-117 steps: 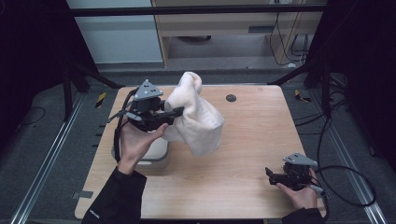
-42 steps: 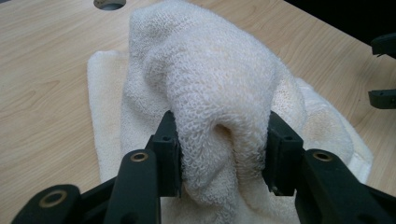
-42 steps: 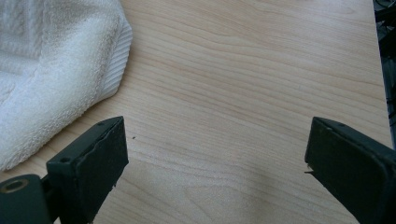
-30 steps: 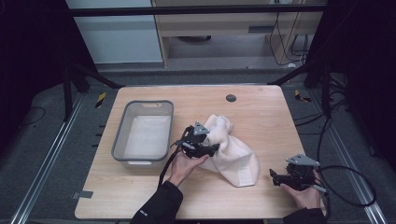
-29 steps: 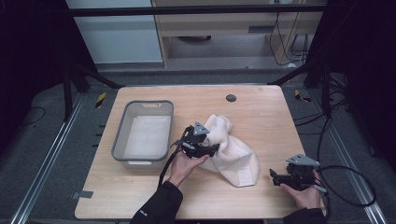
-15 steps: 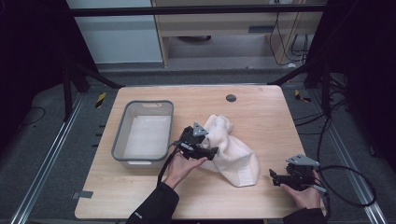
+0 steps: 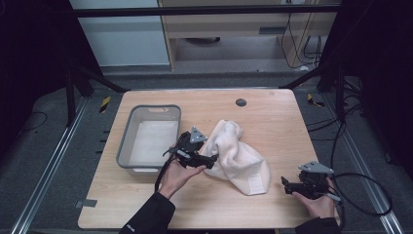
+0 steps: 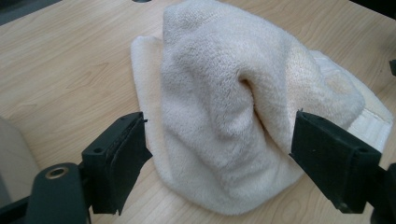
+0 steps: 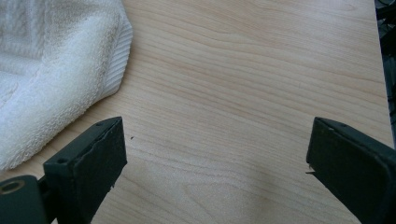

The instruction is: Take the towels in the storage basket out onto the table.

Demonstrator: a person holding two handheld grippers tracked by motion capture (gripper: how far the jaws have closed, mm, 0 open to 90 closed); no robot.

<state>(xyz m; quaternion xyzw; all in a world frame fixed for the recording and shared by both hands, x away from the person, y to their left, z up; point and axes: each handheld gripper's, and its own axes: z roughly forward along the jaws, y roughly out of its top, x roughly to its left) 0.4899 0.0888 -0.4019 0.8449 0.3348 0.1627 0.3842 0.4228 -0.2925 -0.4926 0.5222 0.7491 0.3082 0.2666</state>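
1. You're working at a light wooden table (image 7: 272, 117) with rounded corners, its grain plain in both gripper views.
2. A grey bin (image 7: 127, 141) sits directly on its left half, close to the left edge.
3. A crumpled cream towel (image 7: 238, 156) lies on the wood near the middle, just right of the bin and apart from it.
4. A small dark round spot (image 7: 240, 102) sits in the tabletop near the far edge.

Towel (image 7: 235, 157) lies bunched mid-desk (image 7: 277, 122). Bin (image 7: 148, 139) sits left of it, near the desk's left edge. Left hand-held gripper (image 7: 208, 160) is between bin and towel, at the towel's left side. Right hand-held gripper (image 7: 288, 185) sits near the front-right corner, apart from the towel.
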